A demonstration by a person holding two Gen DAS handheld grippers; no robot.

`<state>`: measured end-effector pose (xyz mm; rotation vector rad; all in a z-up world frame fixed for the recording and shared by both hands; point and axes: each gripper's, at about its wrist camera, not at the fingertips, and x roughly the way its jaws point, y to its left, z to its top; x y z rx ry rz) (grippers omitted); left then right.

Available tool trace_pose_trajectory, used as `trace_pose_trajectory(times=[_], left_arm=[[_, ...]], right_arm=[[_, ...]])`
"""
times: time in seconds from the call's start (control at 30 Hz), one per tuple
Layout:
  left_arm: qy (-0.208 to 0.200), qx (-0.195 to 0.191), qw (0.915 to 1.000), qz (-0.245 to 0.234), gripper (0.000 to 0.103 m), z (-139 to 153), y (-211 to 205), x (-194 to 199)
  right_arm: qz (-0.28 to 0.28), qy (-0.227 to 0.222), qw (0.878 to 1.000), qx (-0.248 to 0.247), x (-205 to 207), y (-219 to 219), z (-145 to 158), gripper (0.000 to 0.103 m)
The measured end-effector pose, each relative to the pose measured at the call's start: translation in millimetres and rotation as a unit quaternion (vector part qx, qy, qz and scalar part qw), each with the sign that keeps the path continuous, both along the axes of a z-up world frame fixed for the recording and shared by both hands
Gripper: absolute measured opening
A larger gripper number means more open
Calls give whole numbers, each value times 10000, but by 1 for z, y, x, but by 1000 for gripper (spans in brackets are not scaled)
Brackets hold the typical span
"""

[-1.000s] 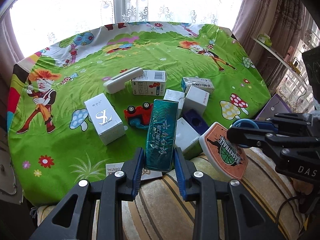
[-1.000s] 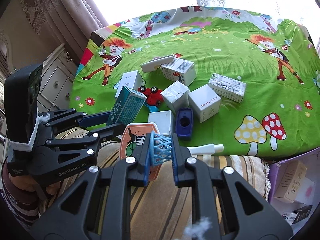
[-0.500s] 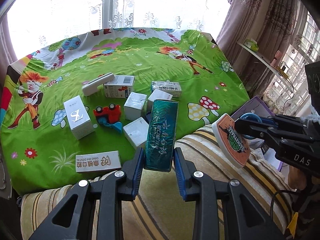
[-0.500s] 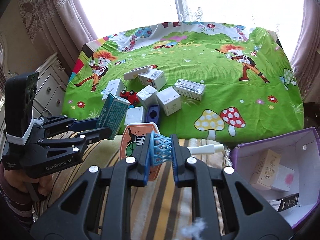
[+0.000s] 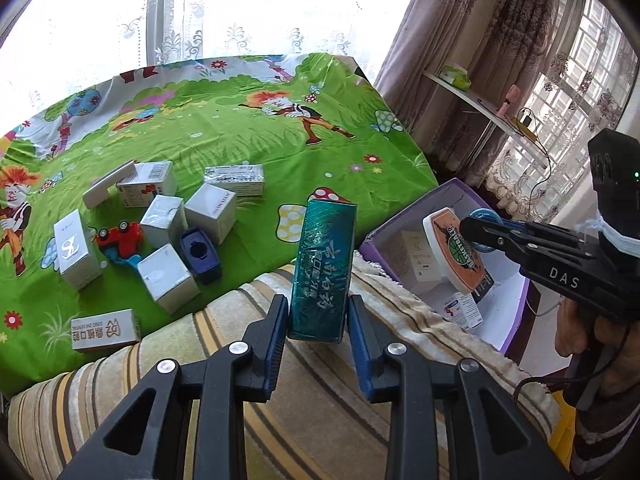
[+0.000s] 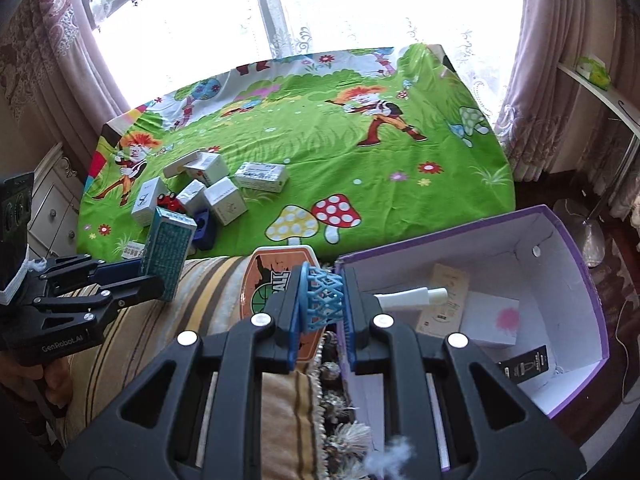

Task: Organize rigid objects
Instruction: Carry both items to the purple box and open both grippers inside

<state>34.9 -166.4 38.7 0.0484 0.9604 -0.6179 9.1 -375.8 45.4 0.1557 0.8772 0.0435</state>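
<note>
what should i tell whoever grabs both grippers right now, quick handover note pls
Left gripper: shut on the teal box, held upright over the striped cushion.
Right gripper: shut on the blue net of the toy basketball hoop, at the near edge of the purple bin.
Done: a few boxes and a white tube already lie in the bin.
Left: drop both held items into the bin, then clear the green cloth: white boxes, red toy car, navy case, dental box.
</note>
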Motion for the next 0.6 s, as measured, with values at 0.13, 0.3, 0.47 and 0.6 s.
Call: trace_pose_trajectory(times=[0.13,0.3,0.47,0.6], left_arm=[[102,-199,9997,-56,32,1,-15,-4],[228,-510,9983,-194,32,3,-28,-11],[300,-750,9954,-507,32,4,-47,-22],[348,-825,9933,-732,32,4,-62,-30]], right_arm=[[-339,21,9993,-131,-6,-22,-1,21],[-642,61,9976,-241,-11,-41,-2,21],[-824,85,9960,-335,-15,-54,-1,21],[-897,83,9952,-372,-20,-60,2,21]])
